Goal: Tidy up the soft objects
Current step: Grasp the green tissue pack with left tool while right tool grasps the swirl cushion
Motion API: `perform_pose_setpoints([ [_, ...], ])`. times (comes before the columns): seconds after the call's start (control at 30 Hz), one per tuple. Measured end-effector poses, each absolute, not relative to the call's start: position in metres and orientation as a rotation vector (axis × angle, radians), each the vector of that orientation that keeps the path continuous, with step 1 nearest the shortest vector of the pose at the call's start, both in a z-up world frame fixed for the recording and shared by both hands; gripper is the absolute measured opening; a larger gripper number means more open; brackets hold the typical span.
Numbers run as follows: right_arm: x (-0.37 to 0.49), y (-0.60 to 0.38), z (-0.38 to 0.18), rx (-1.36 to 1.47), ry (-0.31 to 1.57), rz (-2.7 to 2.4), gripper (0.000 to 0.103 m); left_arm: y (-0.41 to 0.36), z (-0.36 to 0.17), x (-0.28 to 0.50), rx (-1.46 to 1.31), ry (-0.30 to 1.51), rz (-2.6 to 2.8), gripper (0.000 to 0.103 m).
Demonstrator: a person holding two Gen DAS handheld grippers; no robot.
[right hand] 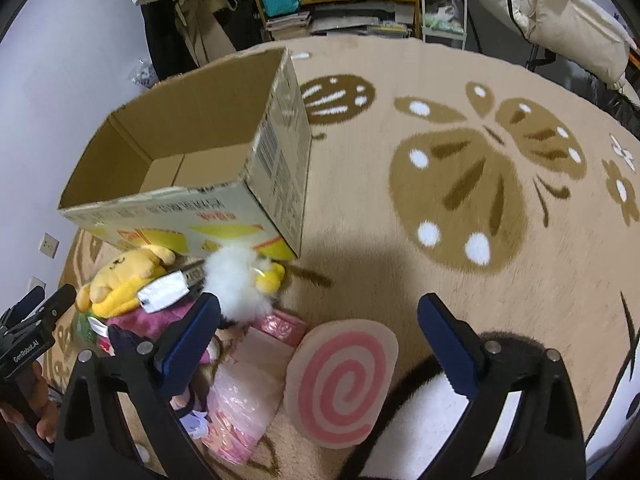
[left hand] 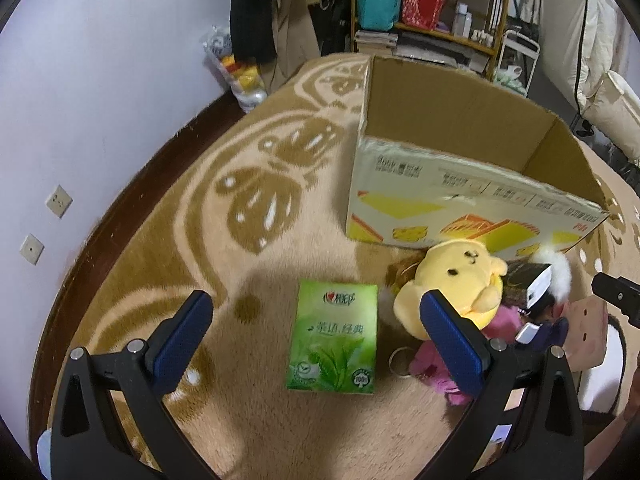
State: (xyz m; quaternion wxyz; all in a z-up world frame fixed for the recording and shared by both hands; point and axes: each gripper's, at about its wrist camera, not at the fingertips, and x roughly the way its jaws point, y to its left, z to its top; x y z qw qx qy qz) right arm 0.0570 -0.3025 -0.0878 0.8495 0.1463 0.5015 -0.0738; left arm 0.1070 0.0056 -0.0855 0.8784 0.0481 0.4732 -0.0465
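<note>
The cardboard box point(left hand: 460, 184) is standing open on the patterned carpet point(left hand: 256, 420), and everything else is lying in front of its printed wall. The left gripper point(left hand: 316, 340) is hovering with its jaws spread wide and empty over a green tissue pack point(left hand: 334, 338), which is lying flat on the carpet, in front of the box and apart from it. Beside the pack, closer to the box's front wall, a yellow plush dog point(left hand: 456, 280) is resting on a heap with a pink plush point(left hand: 436, 360) and a white fluffy toy point(right hand: 240, 284).

The right gripper point(right hand: 320, 344) is also hanging open and holding nothing, above a pink-spiral cushion point(right hand: 340, 384) that is lying in front of the box's near corner, just beside a crinkly pink bag point(right hand: 244, 412).

The risks are looking plain enough. Both grippers are working the same crowded heap, so they could be colliding if they reach in together. The left gripper's blue pad is sitting right against the yellow dog's side, so closing on the tissue pack may be catching the plush too. The flat pack and the flat cushion may be sliding on the pile rather than lifting.
</note>
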Motion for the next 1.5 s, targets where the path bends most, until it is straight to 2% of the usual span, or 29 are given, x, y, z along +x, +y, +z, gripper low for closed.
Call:
perform_pose_setpoints([
  [0.3, 0.057, -0.308, -0.105, 0.360, 1.123, -0.148, 0.080, 0.006, -0.103, 0.114, 0.109, 1.075, -0.090, 0.102],
  [0.8, 0.056, -0.313, -0.118, 0.375, 1.186, -0.176, 0.078, 0.007, -0.121, 0.119, 0.110, 1.133, -0.078, 0.102],
  [0.87, 0.057, -0.316, -0.122, 0.379, 1.201, -0.178, 0.064, 0.008, -0.122, 0.119, 0.107, 1.143, -0.076, 0.102],
  [1.0, 0.060, -0.319, -0.130, 0.404, 1.235, -0.162, 0.056, 0.007, -0.126, 0.120, 0.112, 1.156, -0.074, 0.101],
  [1.2, 0.060, -0.320, -0.131, 0.409, 1.226, -0.157, 0.046, 0.001, -0.137, 0.121, 0.139, 1.190, -0.091, 0.079],
  [1.33, 0.059, -0.321, -0.130, 0.408, 1.214, -0.149, 0.041, -0.003, -0.140, 0.120, 0.154, 1.192, -0.115, 0.055],
  [1.5, 0.059, -0.318, -0.120, 0.401, 1.171, -0.131, 0.036, -0.003, -0.131, 0.113, 0.166, 1.140, -0.102, 0.052],
])
